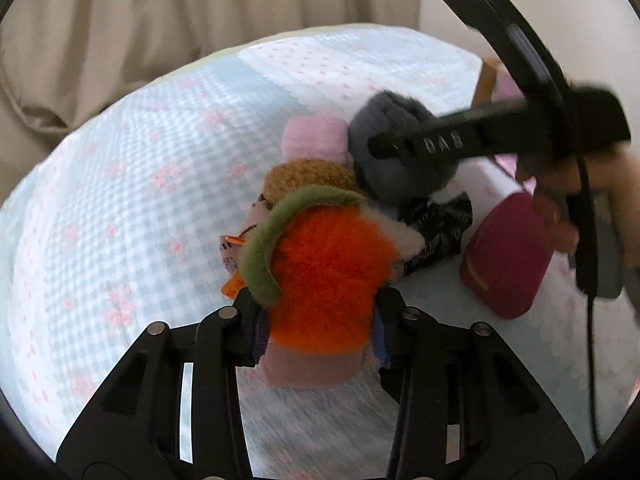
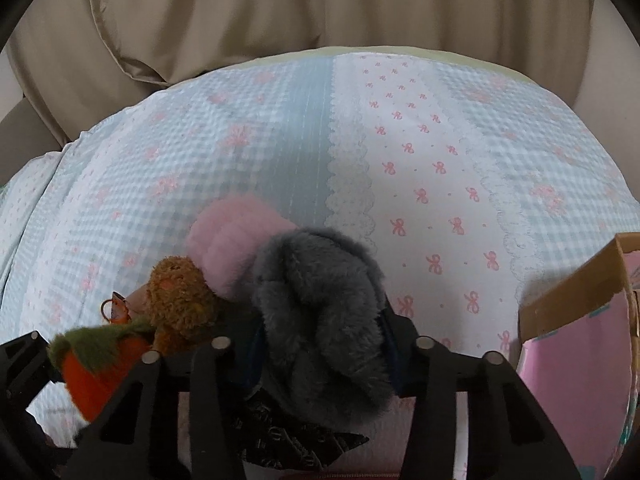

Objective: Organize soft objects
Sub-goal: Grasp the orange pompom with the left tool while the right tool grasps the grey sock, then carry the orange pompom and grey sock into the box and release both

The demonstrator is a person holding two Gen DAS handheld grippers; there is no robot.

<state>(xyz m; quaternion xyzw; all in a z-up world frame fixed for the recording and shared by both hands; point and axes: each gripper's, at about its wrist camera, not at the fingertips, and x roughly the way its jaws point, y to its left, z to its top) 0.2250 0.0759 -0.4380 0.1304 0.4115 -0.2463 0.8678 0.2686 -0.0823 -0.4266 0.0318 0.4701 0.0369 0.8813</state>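
Item one: orange plush (image 1: 324, 276), green-trimmed, held between your left gripper (image 1: 316, 320)'s closed jaws at the near end of the heap on the checked bedspread (image 1: 120, 200). Light, squashy, likely slippery-furred; grip it low at the firm cuff.

Item two: grey fur piece (image 2: 320, 312), clamped in your right gripper (image 2: 320, 344).

Adjacent: pink fluffy item (image 2: 232, 240), brown curly plush (image 2: 180, 300), maroon pouch (image 1: 508, 256).

Cardboard box (image 2: 576, 300) stands right.
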